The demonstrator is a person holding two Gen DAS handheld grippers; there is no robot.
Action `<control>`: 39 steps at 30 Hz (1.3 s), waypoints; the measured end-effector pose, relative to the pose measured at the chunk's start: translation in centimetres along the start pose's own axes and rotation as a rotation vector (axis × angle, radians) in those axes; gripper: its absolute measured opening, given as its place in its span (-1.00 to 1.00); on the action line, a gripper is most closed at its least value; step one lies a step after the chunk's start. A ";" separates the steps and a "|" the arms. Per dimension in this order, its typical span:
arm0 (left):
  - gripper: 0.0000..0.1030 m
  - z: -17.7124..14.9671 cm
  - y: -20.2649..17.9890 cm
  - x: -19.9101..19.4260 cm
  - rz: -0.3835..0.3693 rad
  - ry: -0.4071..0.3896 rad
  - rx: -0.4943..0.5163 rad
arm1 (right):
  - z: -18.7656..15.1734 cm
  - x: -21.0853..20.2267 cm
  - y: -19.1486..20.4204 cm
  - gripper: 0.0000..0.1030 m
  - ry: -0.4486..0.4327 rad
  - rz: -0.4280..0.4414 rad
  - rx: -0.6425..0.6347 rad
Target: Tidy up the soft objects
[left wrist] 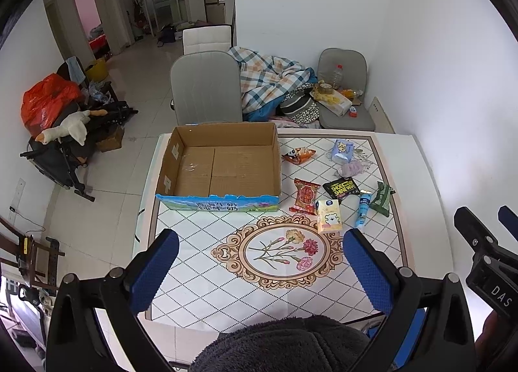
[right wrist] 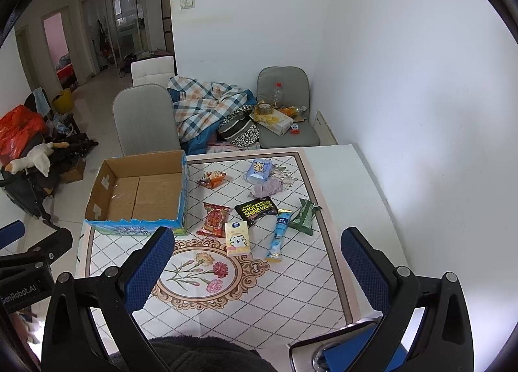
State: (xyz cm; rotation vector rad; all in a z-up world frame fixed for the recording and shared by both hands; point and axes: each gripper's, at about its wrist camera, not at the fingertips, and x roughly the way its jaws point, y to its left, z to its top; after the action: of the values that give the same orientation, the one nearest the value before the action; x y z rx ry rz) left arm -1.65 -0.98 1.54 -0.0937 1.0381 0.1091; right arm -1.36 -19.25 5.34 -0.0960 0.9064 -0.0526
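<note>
Here, both grippers are hovering above the near edge of the table [right wrist: 372, 197], the left gripper [left wrist: 259, 271] and the right gripper [right wrist: 255, 271] each spread wide and holding nothing. Going left to right, an empty cardboard box [left wrist: 223, 165] is sitting at the far left corner, then soft packets are lying toward the right edge: a red snack pack [right wrist: 214, 220], a yellow tissue pack [right wrist: 238, 238], a blue tube [right wrist: 279, 233] and a green wipes pack [right wrist: 302, 216]. These are probably light, squashy and crinkly, best pinched across the middle, and all are lying well ahead of the fingers.
</note>
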 end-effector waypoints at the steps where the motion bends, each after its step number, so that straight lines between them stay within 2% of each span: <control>1: 1.00 -0.1 0.0 0.0 0.002 -0.001 0.002 | 0.0 0.0 0.0 1.00 -0.002 -0.001 -0.001; 39: 1.00 0.1 0.9 -0.7 0.010 -0.027 -0.025 | 0.1 -0.5 0.2 1.00 -0.028 -0.010 0.004</control>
State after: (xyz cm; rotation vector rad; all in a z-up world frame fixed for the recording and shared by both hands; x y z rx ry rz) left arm -2.00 -0.10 2.14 -0.1099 1.0100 0.1319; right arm -1.63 -19.04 5.79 -0.0968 0.8782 -0.0621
